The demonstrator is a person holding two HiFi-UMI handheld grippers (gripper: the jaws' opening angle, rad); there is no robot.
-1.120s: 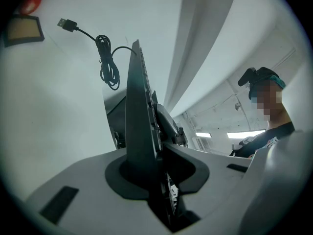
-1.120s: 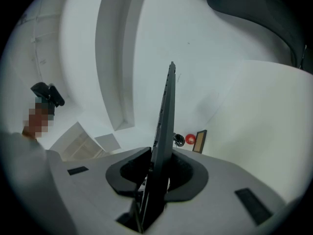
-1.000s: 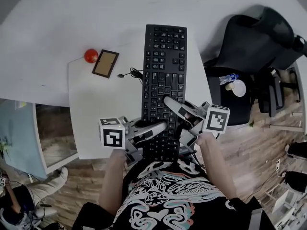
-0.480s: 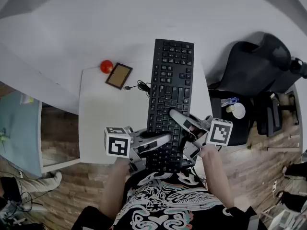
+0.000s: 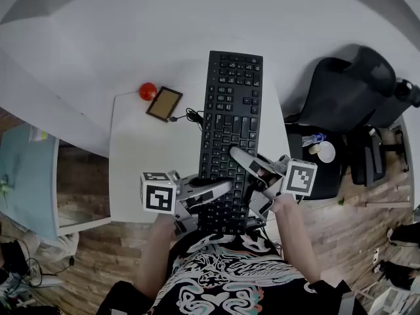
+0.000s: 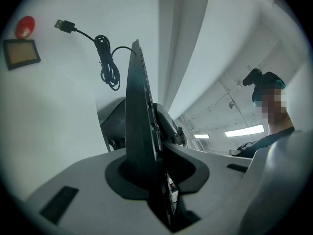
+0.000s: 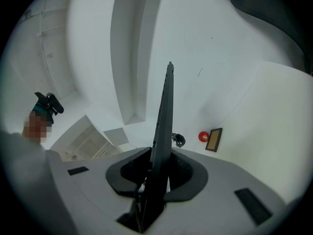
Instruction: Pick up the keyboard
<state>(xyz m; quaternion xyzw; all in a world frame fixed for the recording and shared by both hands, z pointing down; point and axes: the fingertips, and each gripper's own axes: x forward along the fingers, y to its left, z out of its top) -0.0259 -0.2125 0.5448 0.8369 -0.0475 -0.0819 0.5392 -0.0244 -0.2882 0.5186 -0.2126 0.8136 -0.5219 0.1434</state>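
**Keyboard (image 5: 231, 120) pinched at its near end by 2 grippers**

At the 6 o'clock edge of the head view, closest in, is the person's patterned shirt (image 5: 223, 268). Just beyond it, the black keyboard's near end sticks out past the near edge of the white table (image 5: 138, 163), and both grippers grip it there.

The left gripper (image 5: 220, 189) reaches in from 8 o'clock onto the keyboard's left long edge. The left gripper view shows its 2 jaws pressed against either face of the board, which stands edge-on between them.

The right gripper (image 5: 241, 157) comes in from 4 o'clock, slightly farther along, and nips the right long edge the same way, its pads tight on the thin black slab.

From these 2 grips the keyboard runs straight toward 12 o'clock, keys up. Whether any part of it rests on the table I cannot tell.

At 11 o'clock from the grips, a coiled black cable (image 5: 190, 117) sits just beside the keyboard's left edge and ends in a USB plug (image 6: 58, 23). Just past the coil, toward 10 o'clock, lies a small brown framed panel (image 5: 164, 104), with a red ball (image 5: 147, 90) just beside its far corner.

Off the table at 2 o'clock stands a dark office chair (image 5: 348, 97).
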